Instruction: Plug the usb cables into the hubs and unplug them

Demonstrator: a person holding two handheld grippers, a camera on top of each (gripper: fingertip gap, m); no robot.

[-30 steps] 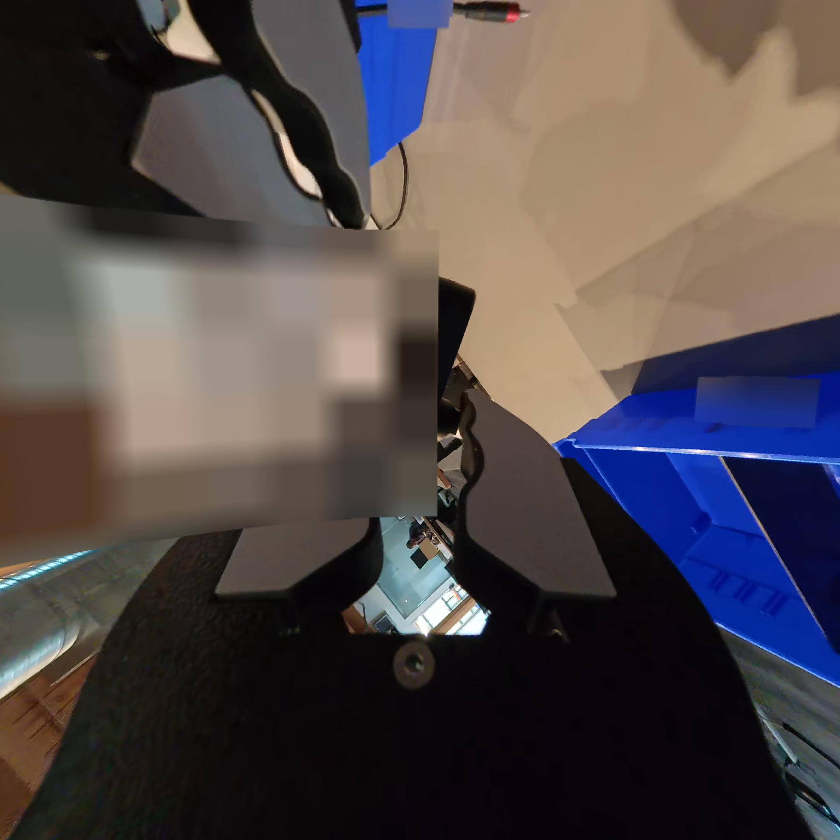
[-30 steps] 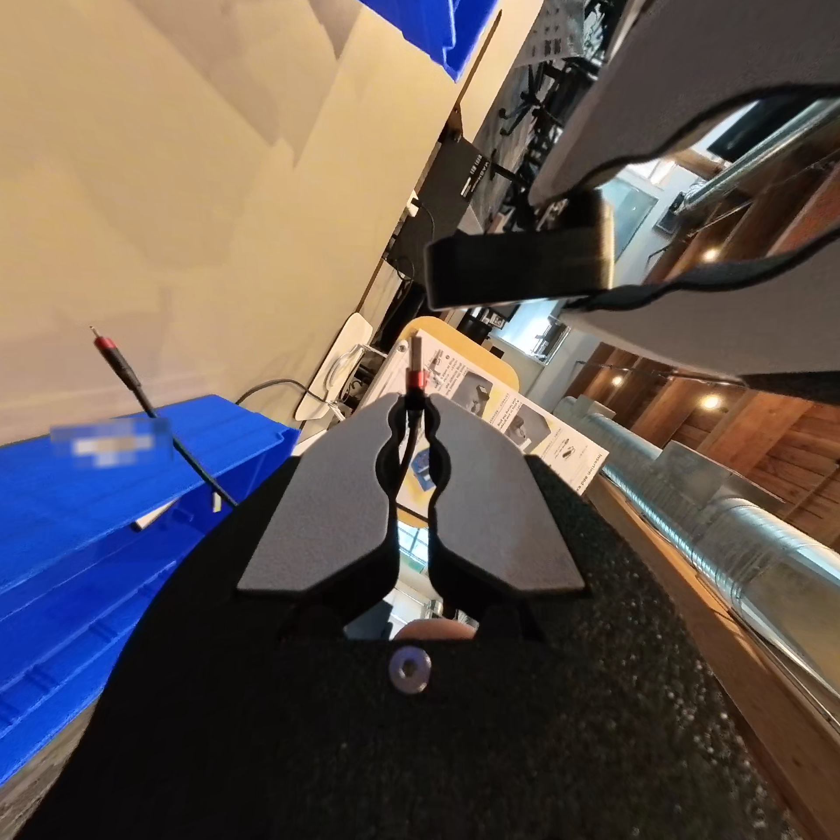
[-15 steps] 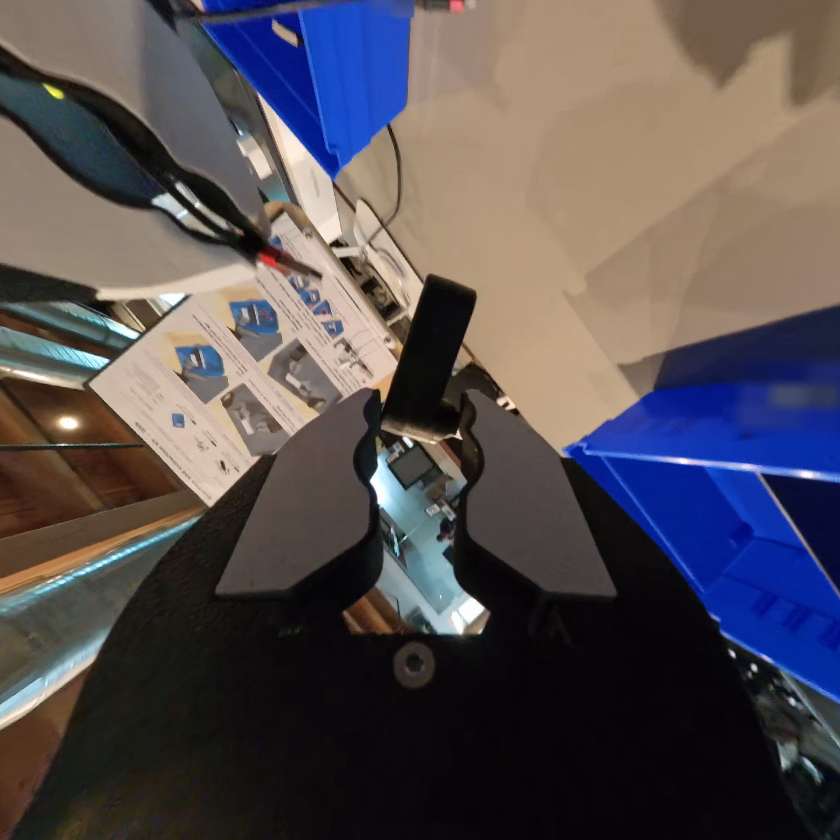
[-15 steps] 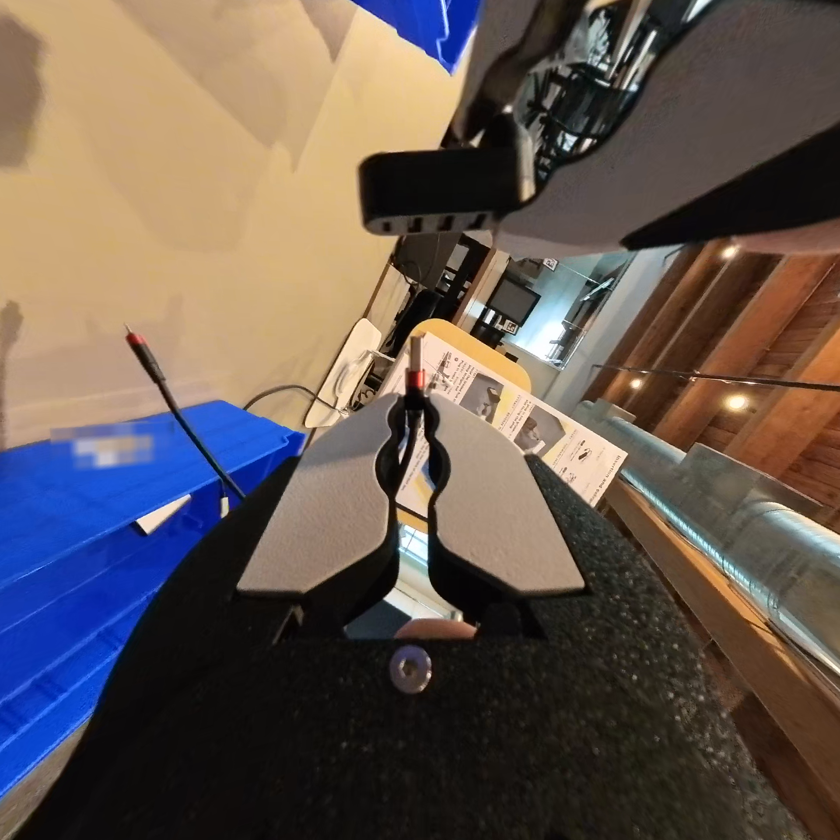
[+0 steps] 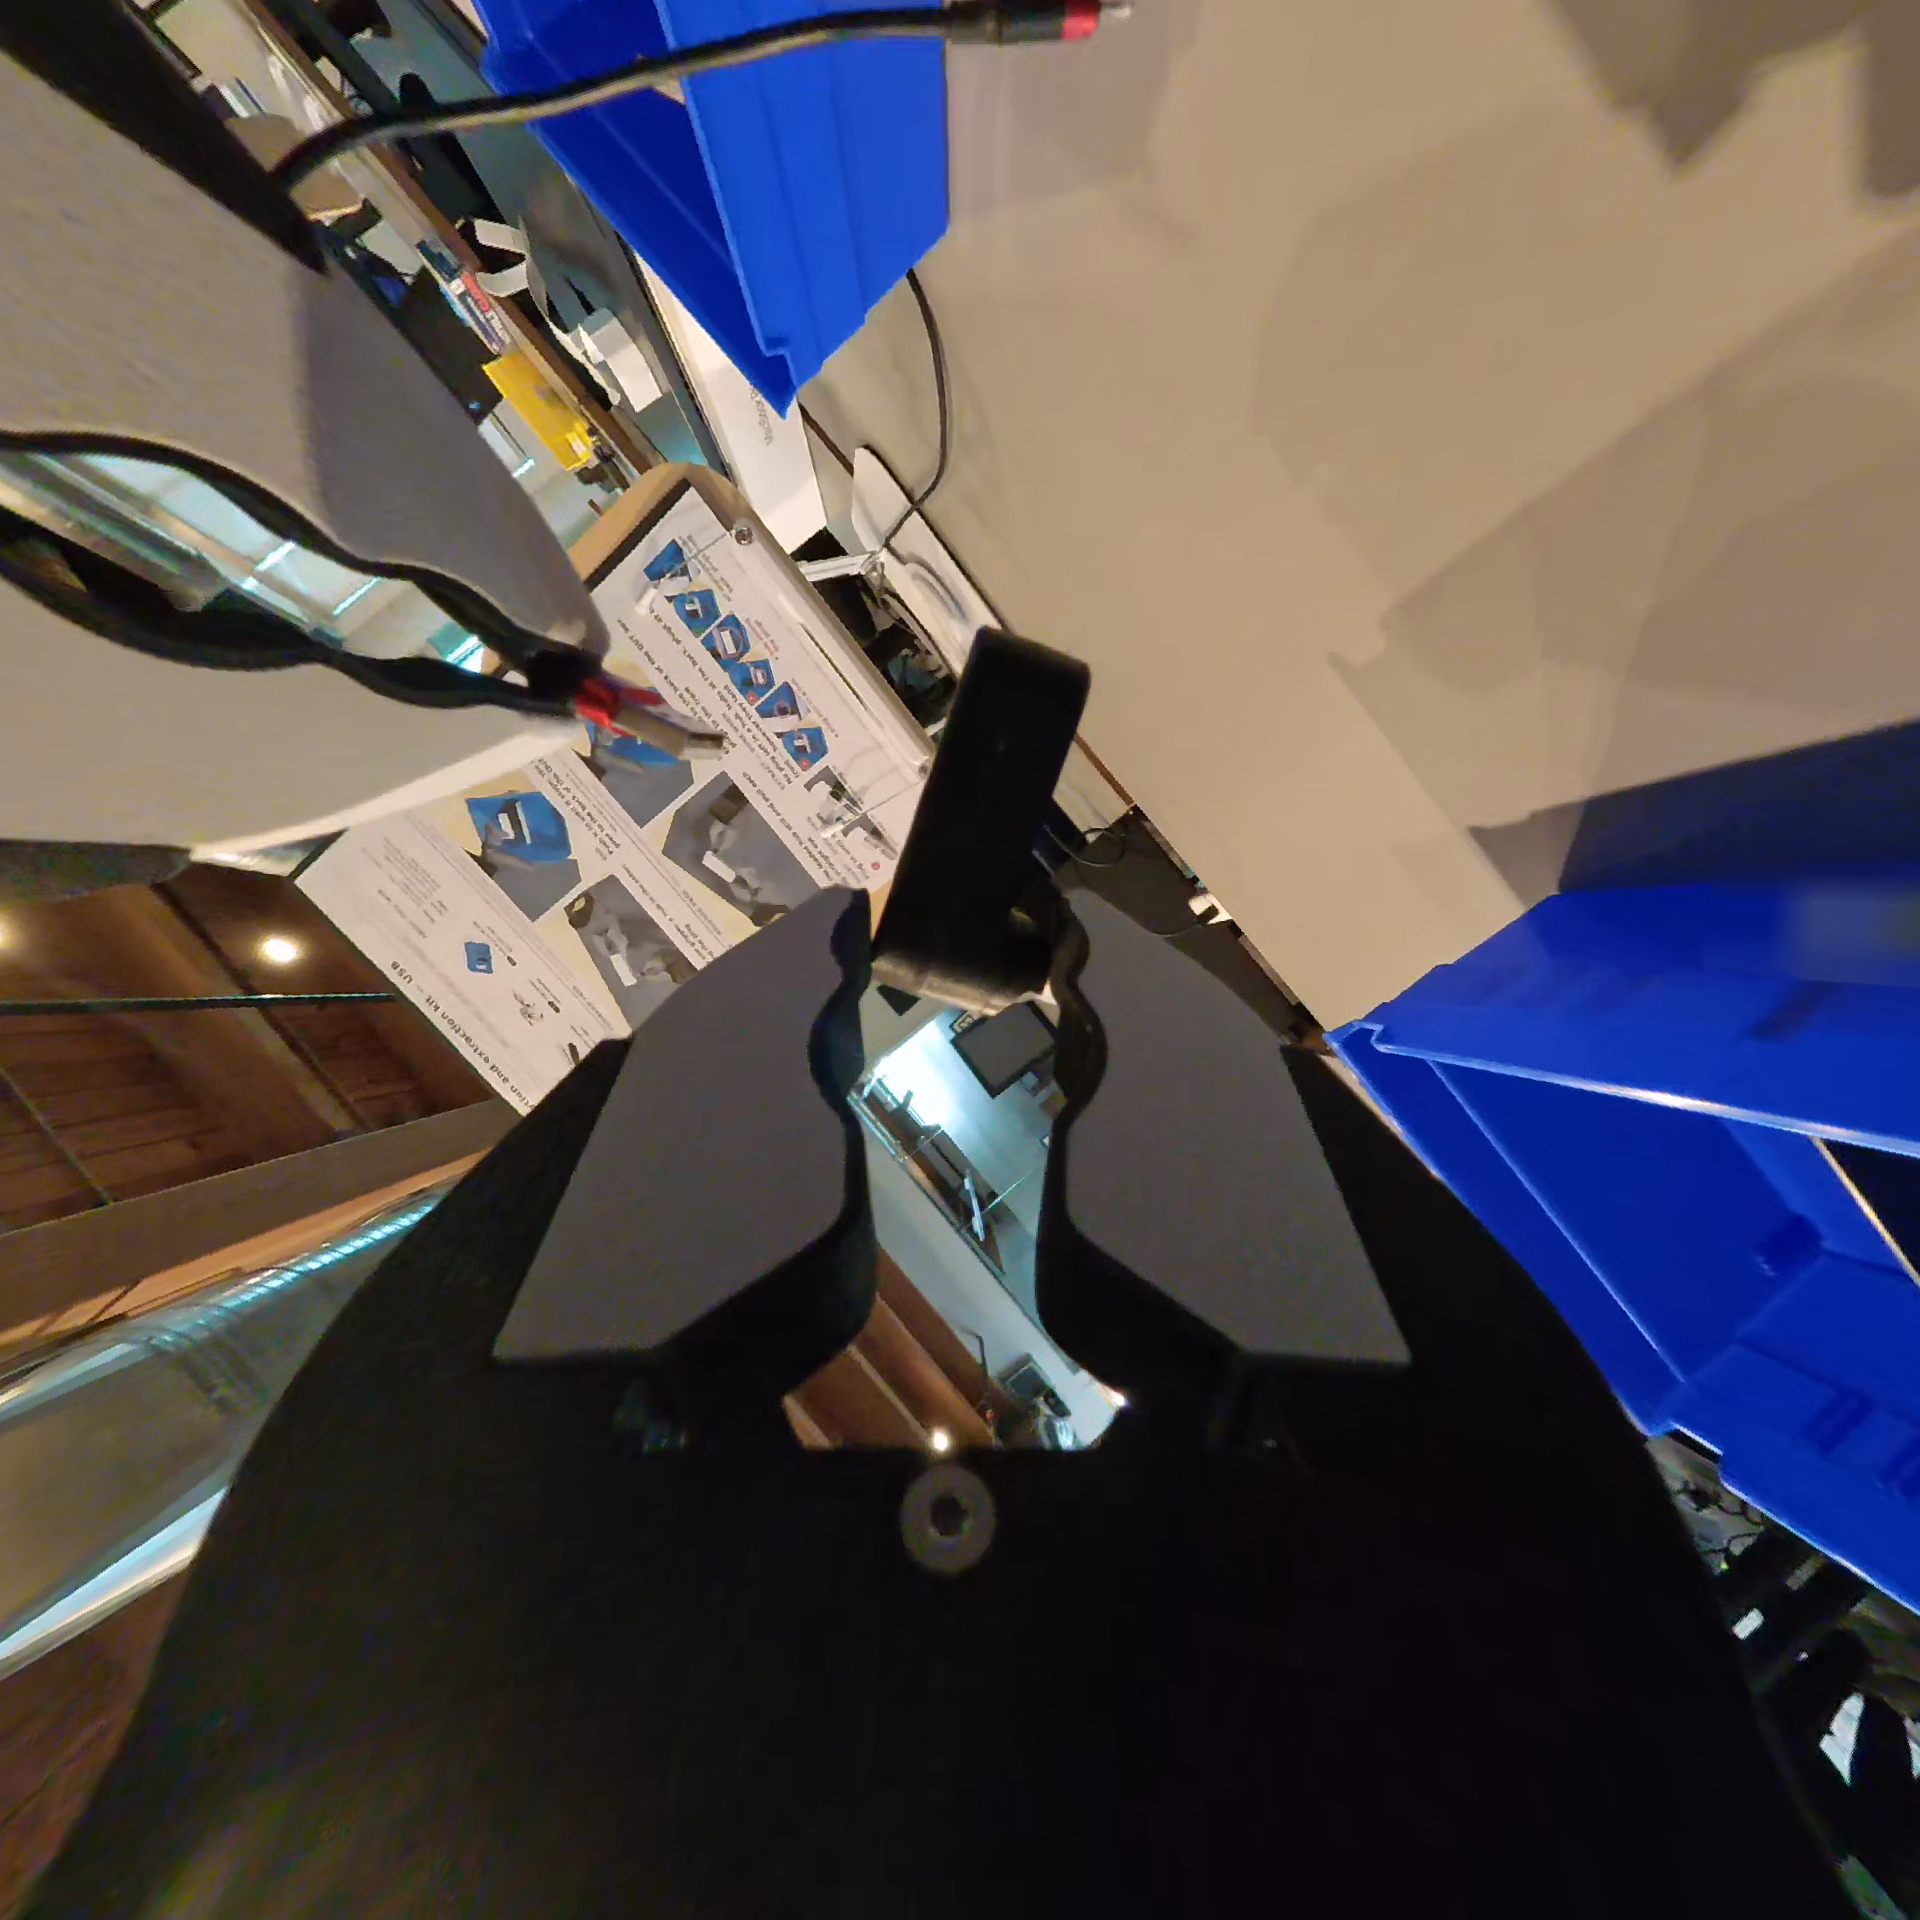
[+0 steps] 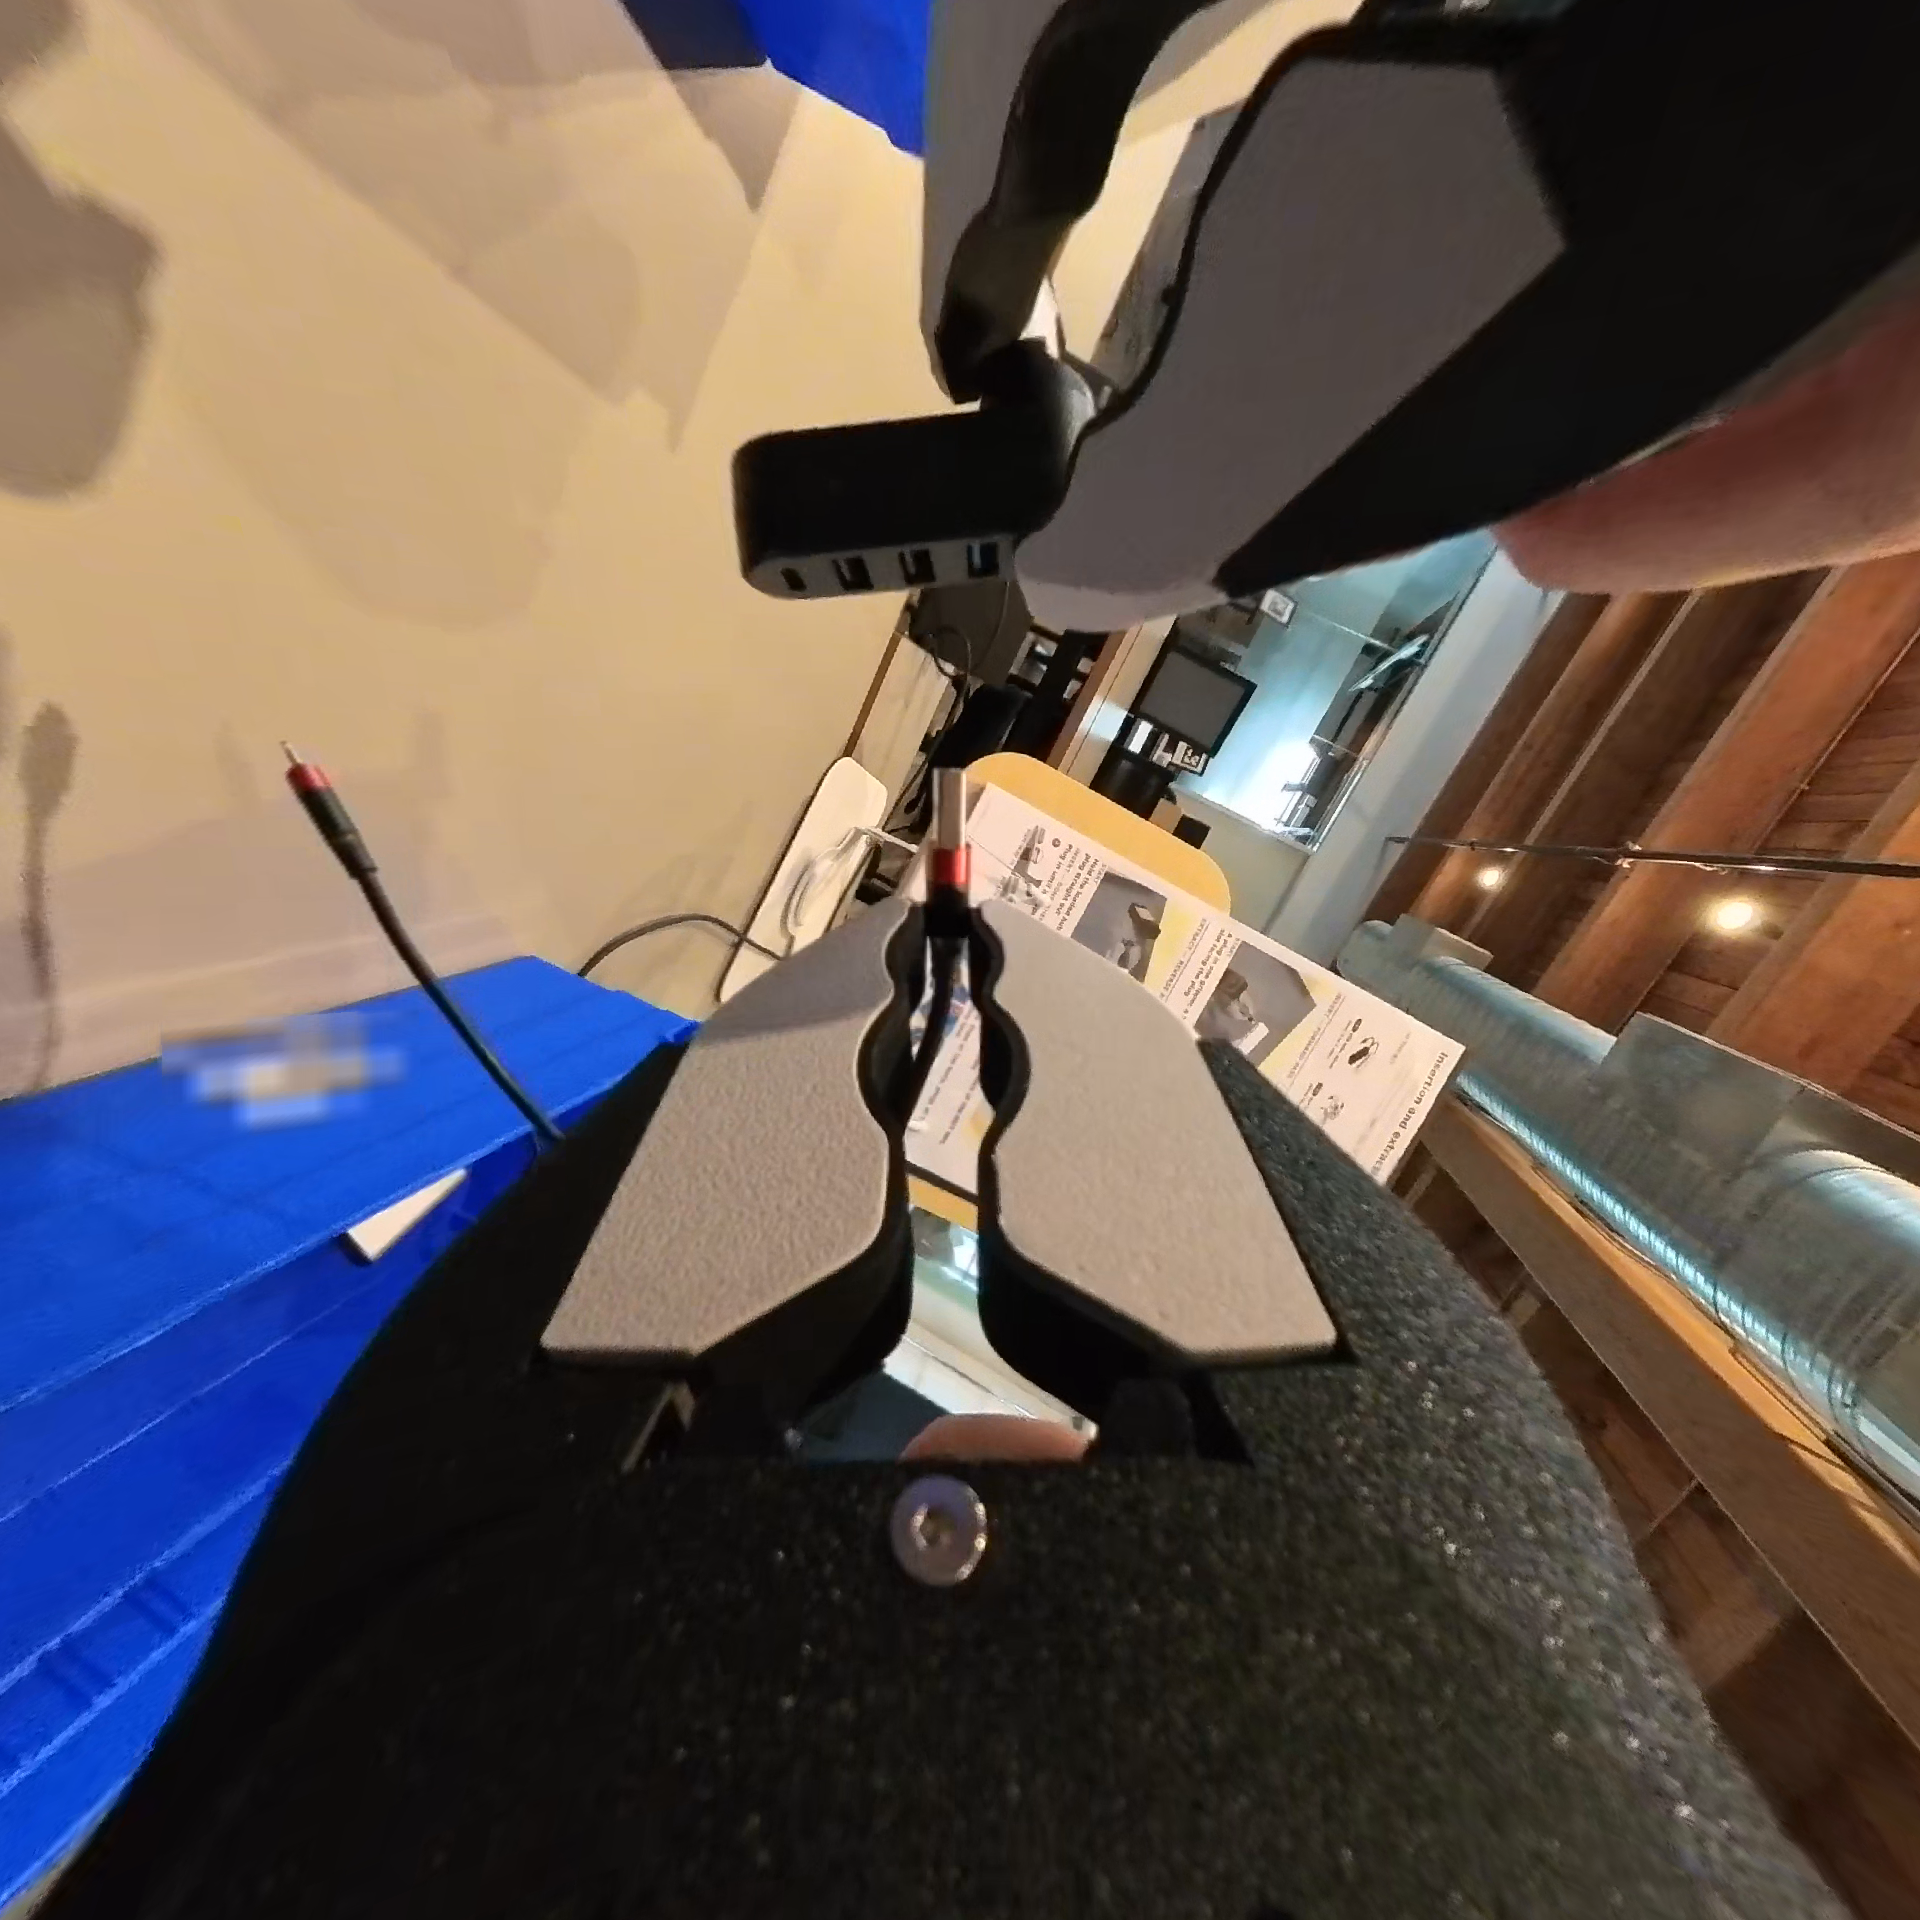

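My left gripper (image 5: 961, 935) is shut on a black USB hub (image 5: 987, 800) and holds it in the air. The hub also shows in the right wrist view (image 6: 883, 520), with its row of ports facing my right gripper. My right gripper (image 6: 940, 920) is shut on a black USB cable with a red collar and a metal plug (image 6: 948, 831) that points up at the hub, a short gap below the ports. The plug also shows in the left wrist view (image 5: 649, 722), left of the hub. The cable's other end (image 6: 312, 779) sticks up free at the left.
Blue plastic bins stand at the right (image 5: 1662, 1143) and top (image 5: 790, 177) of the left wrist view, and at the left of the right wrist view (image 6: 208, 1195). A printed instruction sheet (image 6: 1195, 977) stands behind. The beige tabletop (image 6: 416, 520) lies beyond. A metal duct (image 6: 1662, 1143) runs at the right. Spacing between my two grippers at the tips: around 7 cm.
The hub in my left gripper has swung closer to the plug, with its ports now turned toward it. My right gripper has kept its hold on the cable.
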